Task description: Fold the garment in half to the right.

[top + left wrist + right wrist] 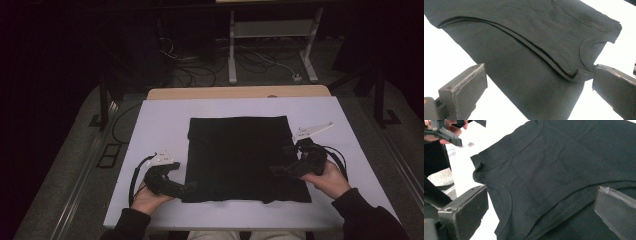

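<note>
the folded black shirt point(247, 159) lies flat on the white table point(160, 120), between the left gripper point(186, 188) and right gripper point(278, 170). both jaws stand wide, empty. a fold looks just laid; next, pinch fresh edges.

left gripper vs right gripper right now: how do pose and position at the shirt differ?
The left gripper sits at the near left corner of the folded black T-shirt, low on the white table; the right gripper is over the shirt's right edge, farther up that side. The left gripper's jaws straddle a folded corner by the neckline; the right gripper's jaws frame a broad flat stretch of cloth. Both are open, gripping nothing.
</note>
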Available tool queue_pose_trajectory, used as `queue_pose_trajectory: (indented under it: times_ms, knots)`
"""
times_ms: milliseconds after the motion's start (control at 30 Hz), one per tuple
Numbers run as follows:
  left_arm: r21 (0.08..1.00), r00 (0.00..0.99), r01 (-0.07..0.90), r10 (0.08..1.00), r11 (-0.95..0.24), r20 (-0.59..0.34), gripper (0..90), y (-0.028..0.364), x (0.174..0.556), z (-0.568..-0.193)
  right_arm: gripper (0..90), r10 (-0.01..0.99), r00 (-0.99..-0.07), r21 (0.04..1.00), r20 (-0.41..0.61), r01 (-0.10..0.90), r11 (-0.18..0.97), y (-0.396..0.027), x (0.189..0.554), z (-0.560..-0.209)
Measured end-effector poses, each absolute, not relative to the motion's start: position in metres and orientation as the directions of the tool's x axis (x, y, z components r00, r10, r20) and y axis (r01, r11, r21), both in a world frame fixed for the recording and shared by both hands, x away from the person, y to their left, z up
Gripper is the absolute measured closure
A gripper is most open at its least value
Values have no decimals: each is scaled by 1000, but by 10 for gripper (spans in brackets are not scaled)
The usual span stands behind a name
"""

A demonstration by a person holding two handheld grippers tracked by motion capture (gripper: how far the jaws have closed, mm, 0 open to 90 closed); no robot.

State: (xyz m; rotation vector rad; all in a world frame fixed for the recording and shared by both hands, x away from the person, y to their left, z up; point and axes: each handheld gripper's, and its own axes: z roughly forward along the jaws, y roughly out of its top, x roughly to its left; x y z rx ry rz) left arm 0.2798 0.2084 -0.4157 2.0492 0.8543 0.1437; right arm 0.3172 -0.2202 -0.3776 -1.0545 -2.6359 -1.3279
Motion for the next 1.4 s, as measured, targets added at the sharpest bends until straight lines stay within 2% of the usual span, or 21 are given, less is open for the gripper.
queue_pose_trajectory:
  times_ms: [867, 1400]
  knots:
    - [774, 760, 502, 623, -385, -183, 0, 227, 266, -424, 0, 576, -790, 754, 210, 506, 419, -168, 389, -335]
    - [744, 789, 496, 590, -448, -171, 0, 224, 260, -434, 0, 579, -791, 748, 198, 504, 433, -131, 432, -331]
